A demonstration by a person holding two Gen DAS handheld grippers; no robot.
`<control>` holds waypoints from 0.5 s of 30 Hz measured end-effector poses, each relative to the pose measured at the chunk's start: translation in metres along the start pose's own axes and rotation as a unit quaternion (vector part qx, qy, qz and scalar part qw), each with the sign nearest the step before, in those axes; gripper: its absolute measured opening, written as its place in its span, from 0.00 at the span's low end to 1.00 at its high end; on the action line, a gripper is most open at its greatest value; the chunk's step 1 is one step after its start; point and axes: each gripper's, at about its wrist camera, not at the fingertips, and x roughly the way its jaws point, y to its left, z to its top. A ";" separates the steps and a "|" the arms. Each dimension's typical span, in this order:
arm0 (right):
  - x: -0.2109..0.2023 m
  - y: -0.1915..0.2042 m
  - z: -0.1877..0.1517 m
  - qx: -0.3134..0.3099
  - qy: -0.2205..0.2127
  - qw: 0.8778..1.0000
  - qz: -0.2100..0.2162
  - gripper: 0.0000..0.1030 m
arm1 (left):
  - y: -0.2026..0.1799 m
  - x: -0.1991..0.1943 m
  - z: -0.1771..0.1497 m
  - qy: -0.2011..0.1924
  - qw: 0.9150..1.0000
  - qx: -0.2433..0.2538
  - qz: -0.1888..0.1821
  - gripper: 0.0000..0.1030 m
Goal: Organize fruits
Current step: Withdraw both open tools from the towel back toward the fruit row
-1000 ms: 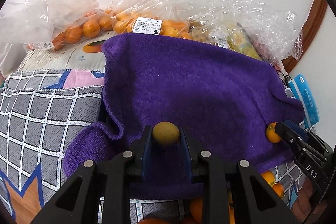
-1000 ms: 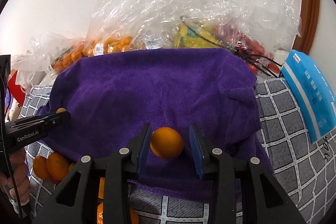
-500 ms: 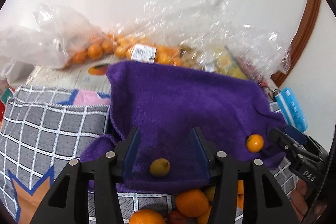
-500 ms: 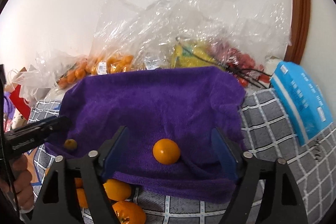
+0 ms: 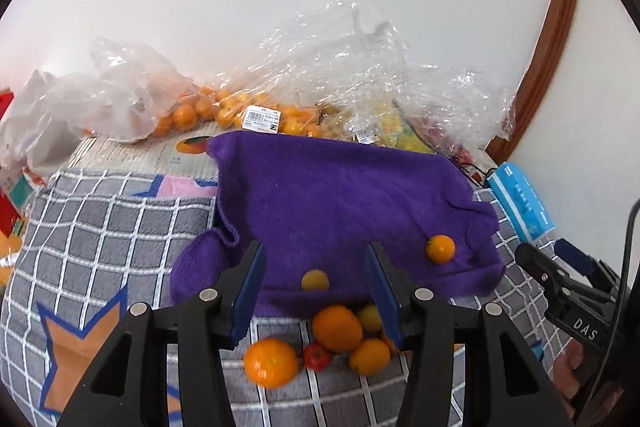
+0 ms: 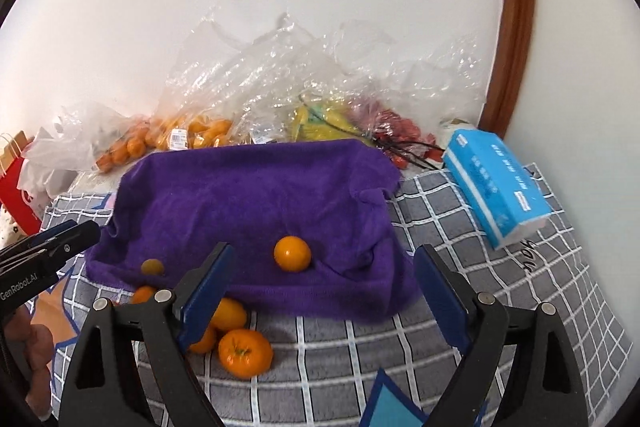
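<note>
A purple towel (image 5: 340, 203) lies over a raised surface; it also shows in the right wrist view (image 6: 248, 203). On its near edge sit a small yellow-green fruit (image 5: 315, 279) (image 6: 152, 267) and an orange fruit (image 5: 440, 249) (image 6: 292, 253). My left gripper (image 5: 314, 287) is open and empty, drawn back above the yellow-green fruit. My right gripper (image 6: 320, 291) is open wide and empty, drawn back from the orange fruit. Several loose oranges (image 5: 337, 327) (image 6: 245, 353) and a small red fruit (image 5: 316, 355) lie on the checked blanket below the towel.
Clear plastic bags of oranges (image 5: 224, 111) and other fruit (image 6: 320, 123) are piled against the white wall. A blue tissue pack (image 6: 496, 187) lies at the right. A grey checked blanket (image 5: 104, 227) covers the surface. A red paper bag (image 6: 16, 195) stands far left.
Both grippers opened, let go of their fruits onto the towel's near edge, and pulled back and up. The loose fruits below the towel came into view.
</note>
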 end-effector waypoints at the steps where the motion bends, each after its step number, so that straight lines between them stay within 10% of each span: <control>1: -0.005 0.000 -0.003 0.000 -0.004 1.000 0.004 0.87 | 0.002 -0.005 -0.003 -0.001 1.000 -0.005 -0.001 0.47; 15: -0.045 0.003 -0.049 0.012 -0.023 0.998 0.049 0.87 | 0.011 -0.047 -0.045 0.000 1.000 0.001 -0.009 0.47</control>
